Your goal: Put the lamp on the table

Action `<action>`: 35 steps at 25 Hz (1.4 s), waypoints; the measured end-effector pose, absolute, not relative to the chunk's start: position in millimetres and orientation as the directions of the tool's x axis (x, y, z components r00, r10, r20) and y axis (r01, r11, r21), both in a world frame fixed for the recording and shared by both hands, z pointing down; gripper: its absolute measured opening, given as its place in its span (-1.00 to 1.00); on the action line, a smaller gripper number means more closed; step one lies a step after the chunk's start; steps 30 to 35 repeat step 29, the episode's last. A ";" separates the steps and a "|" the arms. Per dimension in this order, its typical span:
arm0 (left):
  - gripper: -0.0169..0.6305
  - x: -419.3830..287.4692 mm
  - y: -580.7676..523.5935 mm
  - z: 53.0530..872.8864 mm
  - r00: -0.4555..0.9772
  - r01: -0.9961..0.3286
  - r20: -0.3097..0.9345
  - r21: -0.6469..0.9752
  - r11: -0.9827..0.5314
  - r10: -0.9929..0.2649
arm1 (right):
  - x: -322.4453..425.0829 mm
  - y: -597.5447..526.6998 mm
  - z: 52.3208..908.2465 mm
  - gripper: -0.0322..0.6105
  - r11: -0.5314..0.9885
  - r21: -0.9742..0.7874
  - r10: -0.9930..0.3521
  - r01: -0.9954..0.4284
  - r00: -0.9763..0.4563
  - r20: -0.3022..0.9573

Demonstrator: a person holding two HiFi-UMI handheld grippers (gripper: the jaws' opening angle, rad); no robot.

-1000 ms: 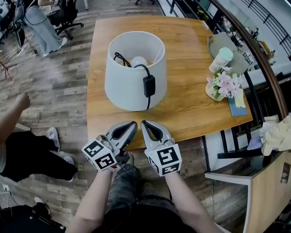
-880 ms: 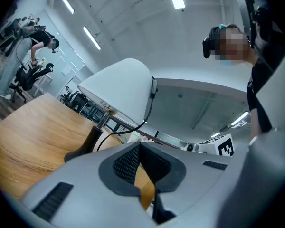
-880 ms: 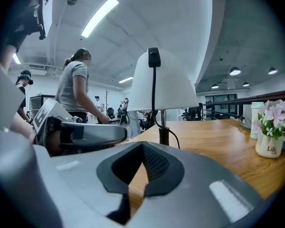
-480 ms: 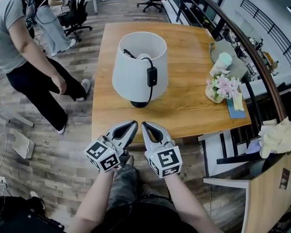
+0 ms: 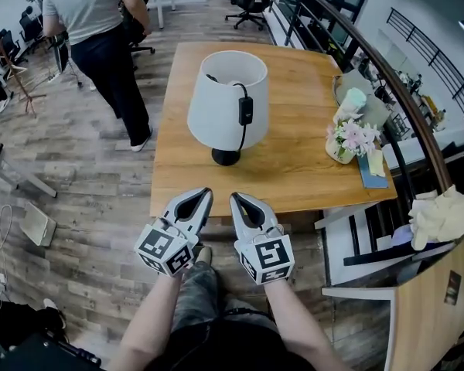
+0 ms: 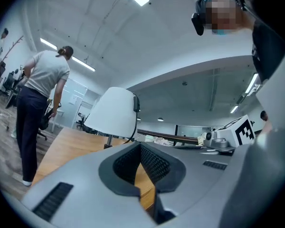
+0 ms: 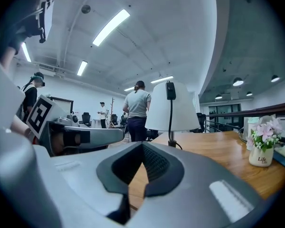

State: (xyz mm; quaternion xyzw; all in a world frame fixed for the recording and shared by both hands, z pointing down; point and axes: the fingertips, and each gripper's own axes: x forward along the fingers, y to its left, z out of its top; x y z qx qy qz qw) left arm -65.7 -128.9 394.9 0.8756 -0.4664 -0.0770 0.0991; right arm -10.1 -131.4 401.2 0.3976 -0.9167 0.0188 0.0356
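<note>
Jaws of the left gripper [image 5: 203, 195] and right gripper [image 5: 237, 199] are closed and empty, just off the table's [image 5: 294, 178] near edge. The table lamp [image 5: 226, 99] stands upright mid-table. Placing seems finished, so the next move only needs to keep clear.

Square wooden worktop [image 5: 294, 180] on a plank floor [image 5: 85, 184]. Carries a lamp [image 5: 226, 103], upright a little left of centre, dark round base flat on the wood, cord with a switch hanging down the white shade. Near the right edge, well apart from the lamp: a pot of pink flowers [image 5: 348, 139], a pale green cup [image 5: 354, 97] behind it at a grey tray [image 5: 375, 108], and a blue book [image 5: 373, 173] just beside the pot. Otherwise bare wood.
</note>
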 end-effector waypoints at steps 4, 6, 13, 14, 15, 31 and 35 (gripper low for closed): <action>-0.96 -68.2 -119.4 388.5 0.512 -0.836 -0.038 0.206 -0.508 -0.858 | -4.3 -119.5 392.1 -0.88 0.679 0.006 -0.733 -0.734 -0.678 0.055; -0.96 -69.6 -115.5 385.7 0.482 -0.857 -0.033 0.188 -0.479 -0.876 | -0.6 -114.2 386.2 -0.88 0.675 0.015 -0.737 -0.737 -0.675 0.041; -0.96 -66.4 -96.5 377.2 0.426 -0.886 -0.040 0.185 -0.426 -0.904 | 15.0 -96.0 368.2 -0.88 0.661 0.026 -0.750 -0.750 -0.662 -0.005; -0.96 -65.8 -92.7 375.2 0.423 -0.885 -0.046 0.194 -0.424 -0.905 | 16.7 -93.1 366.9 -0.88 0.661 0.026 -0.750 -0.750 -0.661 -0.007; -0.96 -65.7 -89.2 372.9 0.419 -0.884 -0.054 0.203 -0.420 -0.907 | 18.0 -90.2 365.6 -0.88 0.661 0.026 -0.750 -0.750 -0.661 -0.010; -0.96 -50.3 -59.4 352.9 0.399 -0.894 -0.090 0.184 -0.409 -0.912 | 31.0 -57.0 346.8 -0.88 0.671 0.026 -0.739 -0.741 -0.671 -0.056; -0.96 -50.3 -59.4 352.9 0.399 -0.894 -0.090 0.184 -0.409 -0.912 | 31.0 -57.0 346.8 -0.88 0.671 0.026 -0.739 -0.741 -0.671 -0.056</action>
